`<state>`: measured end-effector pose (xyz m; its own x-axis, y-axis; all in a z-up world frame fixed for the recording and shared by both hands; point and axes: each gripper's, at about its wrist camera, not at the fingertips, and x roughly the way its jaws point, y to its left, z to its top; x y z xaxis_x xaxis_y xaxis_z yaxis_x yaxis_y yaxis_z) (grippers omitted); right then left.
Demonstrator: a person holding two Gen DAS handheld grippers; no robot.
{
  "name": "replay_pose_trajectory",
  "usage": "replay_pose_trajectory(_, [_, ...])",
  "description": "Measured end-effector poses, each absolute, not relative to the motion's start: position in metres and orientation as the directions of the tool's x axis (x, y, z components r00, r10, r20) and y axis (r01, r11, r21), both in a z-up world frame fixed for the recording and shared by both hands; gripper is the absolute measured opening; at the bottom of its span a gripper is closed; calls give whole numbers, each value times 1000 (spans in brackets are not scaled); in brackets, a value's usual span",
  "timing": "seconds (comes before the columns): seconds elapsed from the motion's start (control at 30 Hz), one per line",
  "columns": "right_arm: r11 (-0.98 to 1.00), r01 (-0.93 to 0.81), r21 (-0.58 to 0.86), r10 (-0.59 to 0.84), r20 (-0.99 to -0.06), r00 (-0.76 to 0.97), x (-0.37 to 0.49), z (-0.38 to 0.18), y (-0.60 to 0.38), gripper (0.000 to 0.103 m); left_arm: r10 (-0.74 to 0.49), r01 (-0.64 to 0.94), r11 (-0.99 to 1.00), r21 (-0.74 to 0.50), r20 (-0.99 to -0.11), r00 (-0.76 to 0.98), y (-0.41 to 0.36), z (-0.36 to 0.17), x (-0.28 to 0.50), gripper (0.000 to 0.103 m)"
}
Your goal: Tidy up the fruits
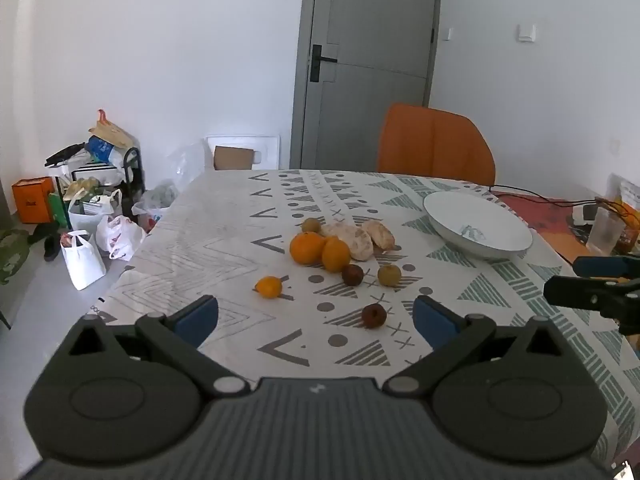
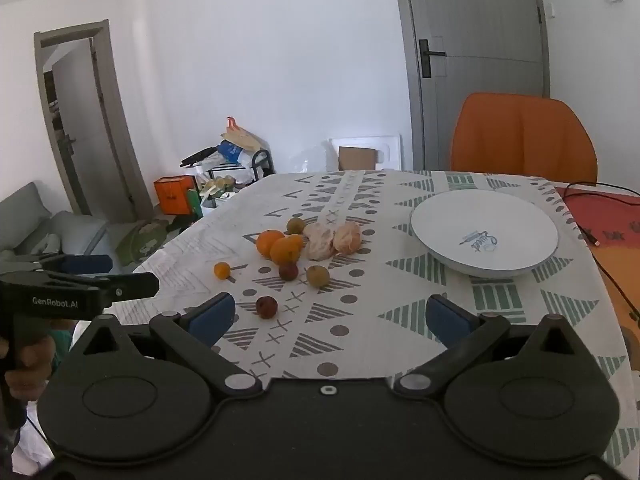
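Several fruits lie loose in the middle of the patterned tablecloth: two oranges [image 1: 316,250] [image 2: 280,246], two peeled citrus pieces [image 1: 360,238] [image 2: 332,240], a small orange kumquat [image 1: 269,287] [image 2: 222,270], and small brownish and green fruits; the nearest is a dark red one [image 1: 374,315] [image 2: 267,306]. A white bowl [image 1: 478,224] [image 2: 484,232] stands empty at the right. My left gripper [image 1: 316,318] is open and empty, short of the fruits. My right gripper [image 2: 330,316] is open and empty, also short of them.
An orange chair [image 1: 434,142] [image 2: 522,138] stands behind the table's far edge. Cables and a red mat [image 2: 600,224] lie right of the bowl. Bags and boxes [image 1: 88,216] clutter the floor at the left. A grey door [image 1: 368,60] is behind.
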<state>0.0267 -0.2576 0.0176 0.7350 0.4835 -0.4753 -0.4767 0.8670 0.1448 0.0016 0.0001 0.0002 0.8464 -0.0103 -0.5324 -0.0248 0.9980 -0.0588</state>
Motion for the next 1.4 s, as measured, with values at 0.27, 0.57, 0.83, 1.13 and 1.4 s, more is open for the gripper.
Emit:
replay_pose_trajectory(0.27, [867, -480, 129, 480, -474, 738, 29, 13, -254, 103, -10, -38, 996, -81, -522, 853, 2, -3, 5, 103])
replay_pose_trajectory(0.57, [866, -476, 155, 487, -479, 730, 30, 14, -257, 103, -29, -21, 996, -92, -514, 857, 4, -2, 0, 103])
replay_pose_trajectory(0.83, [868, -474, 148, 482, -476, 736, 30, 15, -257, 103, -22, -26, 996, -85, -514, 857, 3, -2, -1, 102])
replay_pose_trajectory(1.13, [868, -475, 146, 482, -479, 734, 30, 14, -258, 103, -5, -39, 997, -74, -512, 859, 3, -2, -2, 102])
replay_pose_trajectory(1.4, [868, -475, 146, 482, -479, 734, 30, 13, -257, 103, 5, -48, 996, -70, -518, 855, 3, -1, -2, 102])
